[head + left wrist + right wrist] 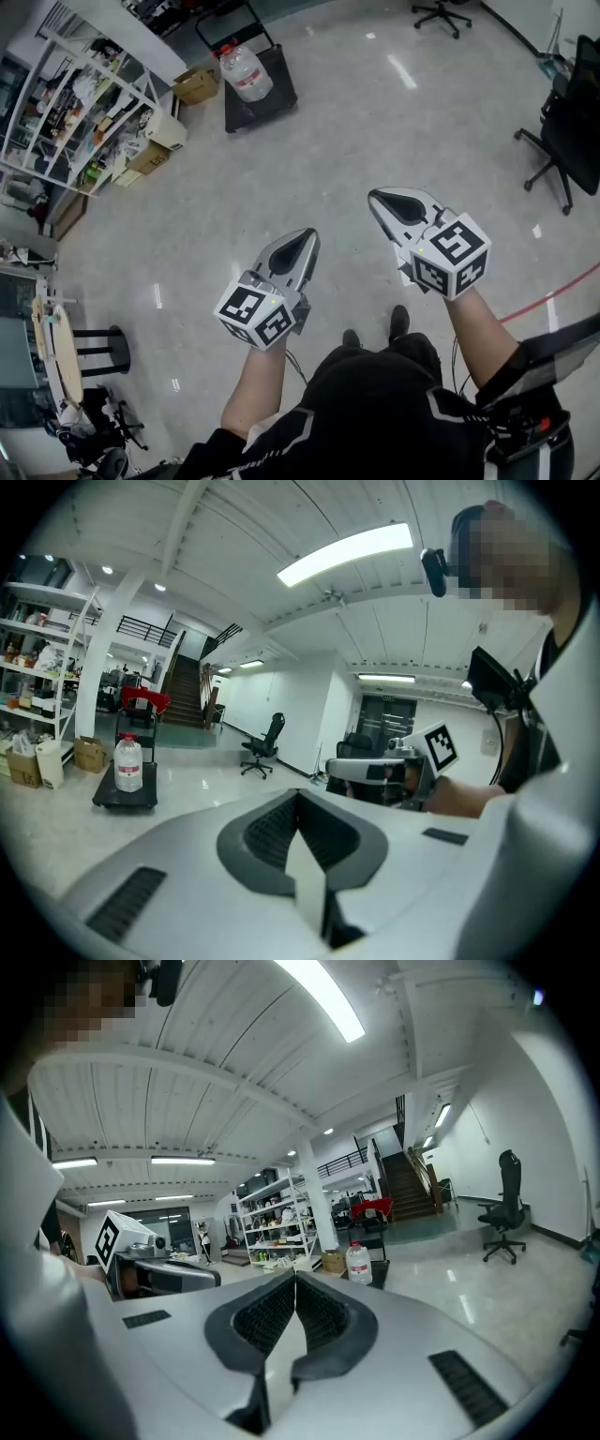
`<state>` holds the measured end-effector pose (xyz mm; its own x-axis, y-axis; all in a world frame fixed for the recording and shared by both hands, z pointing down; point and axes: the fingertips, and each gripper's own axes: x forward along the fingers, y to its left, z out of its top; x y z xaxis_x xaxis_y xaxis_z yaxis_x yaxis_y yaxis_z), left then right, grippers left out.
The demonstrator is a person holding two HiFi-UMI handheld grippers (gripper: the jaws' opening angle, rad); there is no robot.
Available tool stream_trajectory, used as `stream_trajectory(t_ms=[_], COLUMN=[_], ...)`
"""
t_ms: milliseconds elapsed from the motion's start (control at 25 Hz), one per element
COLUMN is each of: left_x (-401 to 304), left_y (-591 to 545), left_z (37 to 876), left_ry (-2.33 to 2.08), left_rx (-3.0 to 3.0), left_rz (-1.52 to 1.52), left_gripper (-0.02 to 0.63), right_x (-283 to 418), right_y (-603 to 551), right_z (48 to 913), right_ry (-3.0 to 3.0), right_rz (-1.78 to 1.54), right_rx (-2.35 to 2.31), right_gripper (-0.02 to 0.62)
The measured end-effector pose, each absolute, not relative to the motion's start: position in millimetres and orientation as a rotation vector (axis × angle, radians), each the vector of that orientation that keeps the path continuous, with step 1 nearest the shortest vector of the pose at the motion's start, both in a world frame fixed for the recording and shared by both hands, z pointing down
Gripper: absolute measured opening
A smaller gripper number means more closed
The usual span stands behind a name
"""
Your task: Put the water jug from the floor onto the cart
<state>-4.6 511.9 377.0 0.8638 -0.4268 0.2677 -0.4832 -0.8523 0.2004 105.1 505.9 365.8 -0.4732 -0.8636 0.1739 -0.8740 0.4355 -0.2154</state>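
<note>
Grey floor (375,112), one shelf rack (84,103). One water jug (246,71) upright on one black cart (272,101). My left gripper (298,246) and right gripper (394,202), two total: jaws closed, empty.

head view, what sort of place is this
Probably an open lab or workshop-office hall: white storage shelves crowded with supplies, wheeled office chairs on a polished floor, and a flat cart carrying a water jug.

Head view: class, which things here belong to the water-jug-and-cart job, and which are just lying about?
Job: clear plastic water jug with red cap, black flat platform cart, left gripper, right gripper.
Lying about: brown cardboard box, white metal shelf rack, black swivel office chair.
</note>
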Motion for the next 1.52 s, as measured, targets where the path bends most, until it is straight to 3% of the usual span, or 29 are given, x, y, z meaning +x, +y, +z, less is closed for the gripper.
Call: stream_trajectory(t_ms=[440,720,1520], left_x=[-92.6,-119.0,-91.4], left_y=[571.5,590.0,644.2], left_z=[361.9,342.1,305.4], left_ry=[-0.616,-0.663,-0.718], left_rx=[2.840,2.850,2.902], left_rz=[0.200,0.131,0.060], left_gripper=[0.002,0.002,0.002], right_x=[11.2,-4.4,24.9], right_y=[578.5,618.8,665.8], right_z=[350.7,332.2,305.4], right_ry=[-2.605,-2.578,-2.576], right_rz=[0.365,0.348,0.269], right_rx=[1.662,1.706,1.677], right_gripper=[0.004,0.003,0.003])
